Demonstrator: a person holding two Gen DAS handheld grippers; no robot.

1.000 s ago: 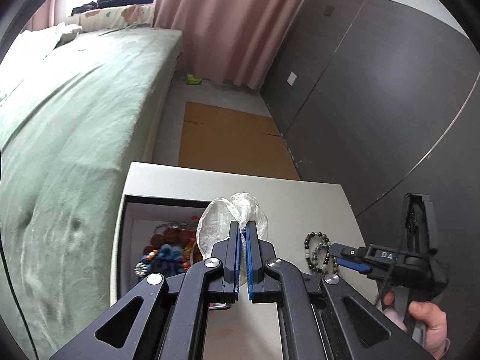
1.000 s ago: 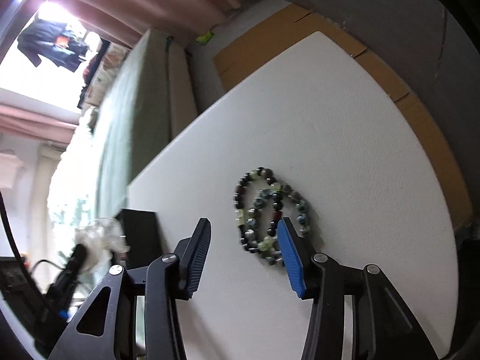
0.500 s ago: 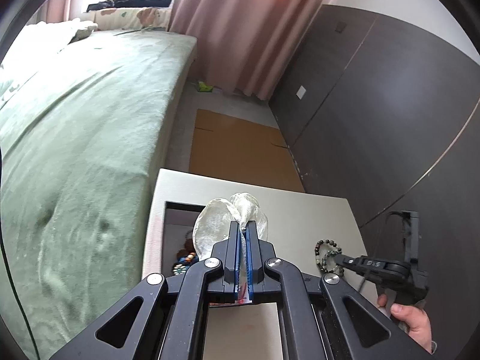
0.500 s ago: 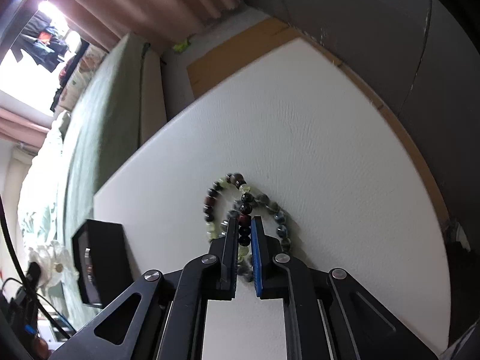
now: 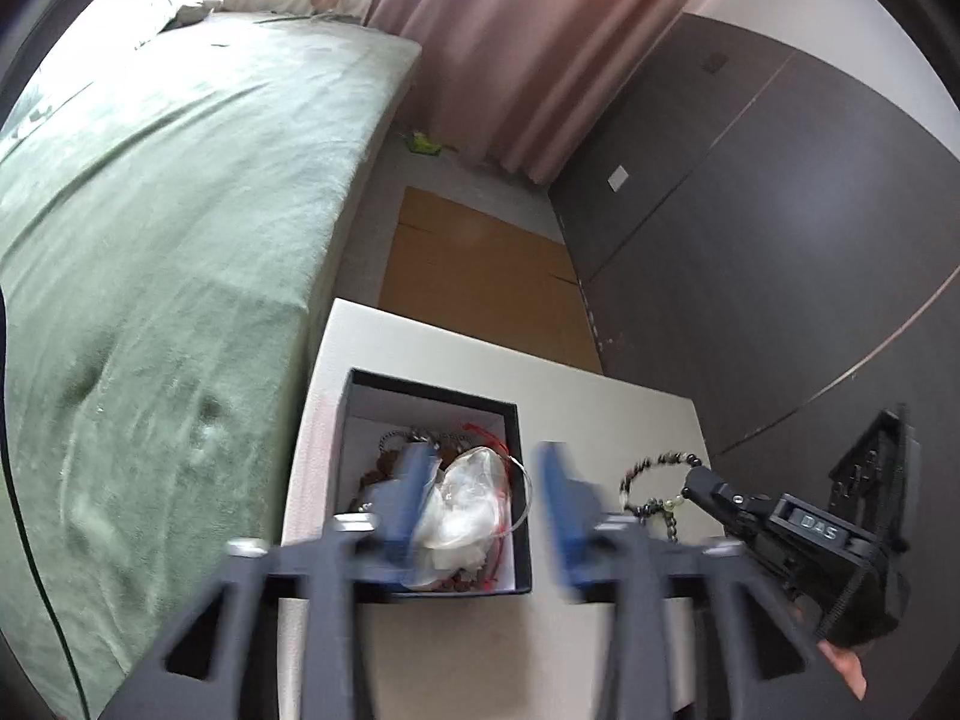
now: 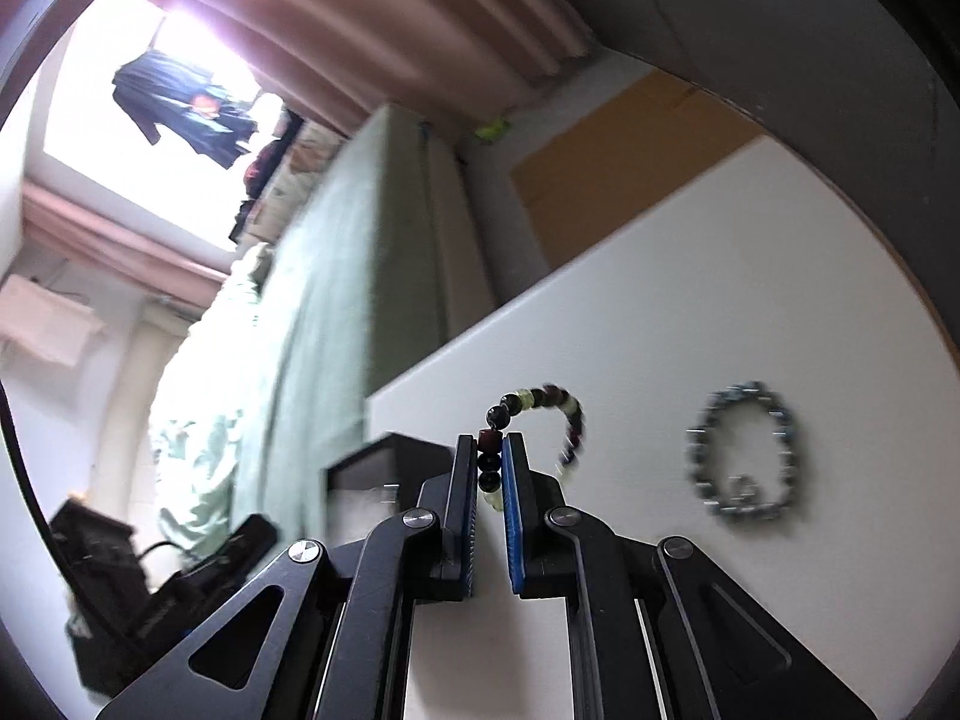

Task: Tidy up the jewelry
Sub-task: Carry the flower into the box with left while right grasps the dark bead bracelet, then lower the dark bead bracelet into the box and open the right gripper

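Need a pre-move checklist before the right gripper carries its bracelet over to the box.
1. Right gripper shut on the mixed-bead bracelet: ok, beads sit between the jaws.
2. Bracelet clear of the table: cannot tell, the loop hangs blurred beside the jaws.
3. Left gripper out of the way: not ok, its jaws are opening right over the box.
4. Plastic pouch released: ok, it lies in the box, not pinched.
5. Room in the box: cannot tell, pouch and jewelry cover much of the floor.
6. Grey bracelet undisturbed on the table: ok.
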